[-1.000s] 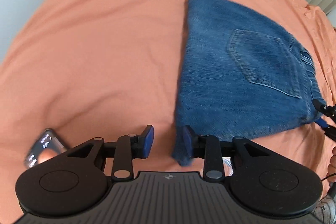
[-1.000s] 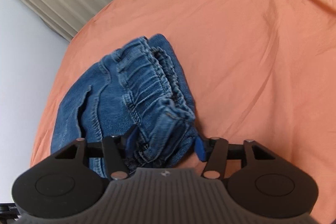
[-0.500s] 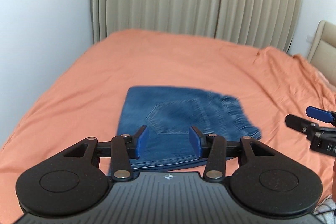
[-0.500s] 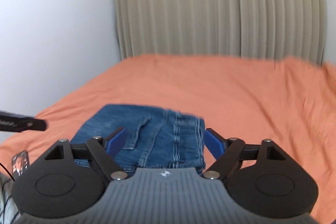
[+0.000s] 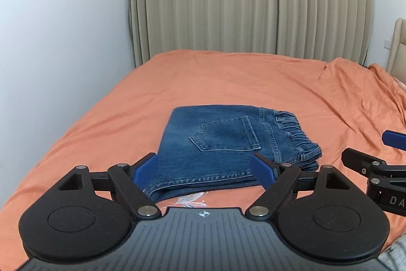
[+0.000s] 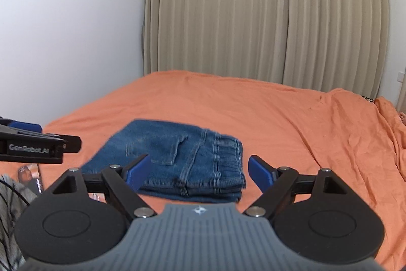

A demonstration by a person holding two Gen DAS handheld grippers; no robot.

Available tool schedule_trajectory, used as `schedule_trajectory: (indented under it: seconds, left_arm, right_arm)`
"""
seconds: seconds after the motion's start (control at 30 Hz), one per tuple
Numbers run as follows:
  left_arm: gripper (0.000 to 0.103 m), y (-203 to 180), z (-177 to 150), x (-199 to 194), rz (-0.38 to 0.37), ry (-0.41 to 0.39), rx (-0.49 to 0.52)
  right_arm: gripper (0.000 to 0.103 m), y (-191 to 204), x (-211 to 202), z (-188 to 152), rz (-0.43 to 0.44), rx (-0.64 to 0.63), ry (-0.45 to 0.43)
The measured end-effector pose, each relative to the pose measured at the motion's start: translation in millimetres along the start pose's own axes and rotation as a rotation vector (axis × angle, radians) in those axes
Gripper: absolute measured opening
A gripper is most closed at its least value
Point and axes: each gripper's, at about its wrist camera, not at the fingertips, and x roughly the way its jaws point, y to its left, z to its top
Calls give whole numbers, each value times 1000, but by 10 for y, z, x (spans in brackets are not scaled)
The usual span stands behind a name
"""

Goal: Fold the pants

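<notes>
The blue denim pants [image 5: 228,146] lie folded into a flat rectangular stack on the orange bed sheet [image 5: 241,83], back pocket up, elastic waistband to the right. They also show in the right wrist view [image 6: 177,156]. My left gripper [image 5: 206,170] is open and empty, held back from the near edge of the pants. My right gripper [image 6: 198,173] is open and empty, also pulled back from the stack. Each gripper shows at the edge of the other's view, the right one [image 5: 375,164] and the left one [image 6: 38,144].
Beige curtains [image 5: 241,4] hang behind the bed and a white wall [image 5: 63,29] stands at the left. A phone [image 6: 30,177] lies on the sheet at the near left. A headboard [image 5: 398,47] is at the far right. The sheet is wrinkled at the right.
Both grippers let go of the pants and pulled up and back. The views swung from looking down at the denim to looking across the bed. Both jaws opened wider.
</notes>
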Motion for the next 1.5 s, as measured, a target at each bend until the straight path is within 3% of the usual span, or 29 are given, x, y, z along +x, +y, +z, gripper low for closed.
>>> schedule_trajectory:
  seconds: [0.2, 0.43, 1.5]
  left_arm:
    - [96, 36, -141, 95, 28, 41, 13]
    - [96, 64, -219, 204, 36, 97, 13]
    - [96, -73, -210, 137, 35, 109, 57]
  right_arm:
    - [81, 93, 209, -198, 21, 33, 94]
    - [81, 113, 363, -299, 20, 79, 140]
    - [81, 63, 147, -231, 36, 66, 57]
